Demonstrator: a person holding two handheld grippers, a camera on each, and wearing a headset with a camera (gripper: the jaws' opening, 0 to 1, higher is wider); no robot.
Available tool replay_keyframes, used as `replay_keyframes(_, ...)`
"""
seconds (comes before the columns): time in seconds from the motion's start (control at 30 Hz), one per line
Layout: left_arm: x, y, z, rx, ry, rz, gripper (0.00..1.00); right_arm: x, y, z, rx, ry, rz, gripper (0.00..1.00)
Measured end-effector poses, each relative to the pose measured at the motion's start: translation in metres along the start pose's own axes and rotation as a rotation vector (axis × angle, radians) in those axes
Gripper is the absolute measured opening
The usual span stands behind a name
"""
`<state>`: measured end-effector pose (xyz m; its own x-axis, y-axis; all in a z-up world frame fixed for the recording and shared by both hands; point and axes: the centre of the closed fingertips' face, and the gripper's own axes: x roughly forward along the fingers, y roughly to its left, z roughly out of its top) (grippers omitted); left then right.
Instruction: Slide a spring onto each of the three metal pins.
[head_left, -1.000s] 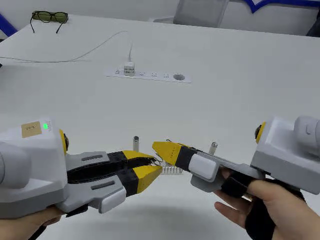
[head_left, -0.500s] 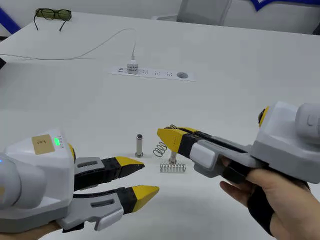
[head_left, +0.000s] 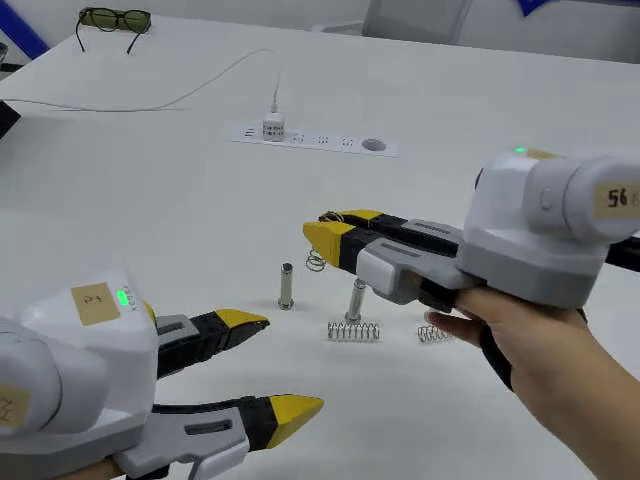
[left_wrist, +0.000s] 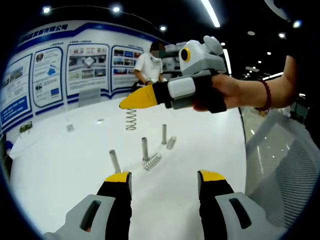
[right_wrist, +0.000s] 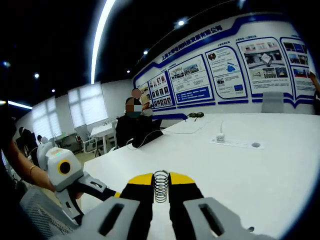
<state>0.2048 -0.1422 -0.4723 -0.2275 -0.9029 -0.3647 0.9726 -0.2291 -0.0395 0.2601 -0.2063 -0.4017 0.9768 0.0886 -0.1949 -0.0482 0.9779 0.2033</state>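
Two metal pins stand upright on the white table; the left gripper view shows three pins. My right gripper hovers above them, shut on a spring that hangs from its tips and stands between the jaws. Two more springs lie flat beside the pins. Nearer to me, my left gripper is open and holds nothing, its jaws wide apart.
A white power strip with a plugged cable lies farther back, and dark glasses rest at the far left corner. A person stands by the wall across the room. A mesh chair sits to the right.
The left gripper has opened and drawn back from the spring toward me. The right gripper has lifted the spring off the table and now holds it above the pins.
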Motion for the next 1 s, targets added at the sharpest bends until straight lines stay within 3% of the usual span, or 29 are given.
replay_keyframes(0.3, 0.0, 0.005, -0.005, -0.024, 0.011, 0.026, 0.65, 0.018, -0.008, -0.005, -0.028, 0.02, -0.006, 0.12)
replay_keyframes(0.5, 0.0, 0.006, -0.008, -0.032, 0.016, 0.041, 0.71, 0.029, -0.011, -0.017, -0.07, 0.056, -0.008, 0.12)
replay_keyframes(0.7, -0.002, 0.01, -0.012, -0.033, 0.031, 0.066, 0.79, 0.036, -0.016, -0.024, -0.072, 0.066, -0.018, 0.12)
replay_keyframes(1.0, -0.002, 0.01, -0.017, -0.053, 0.043, 0.066, 0.82, 0.043, -0.021, -0.031, -0.063, 0.077, -0.031, 0.12)
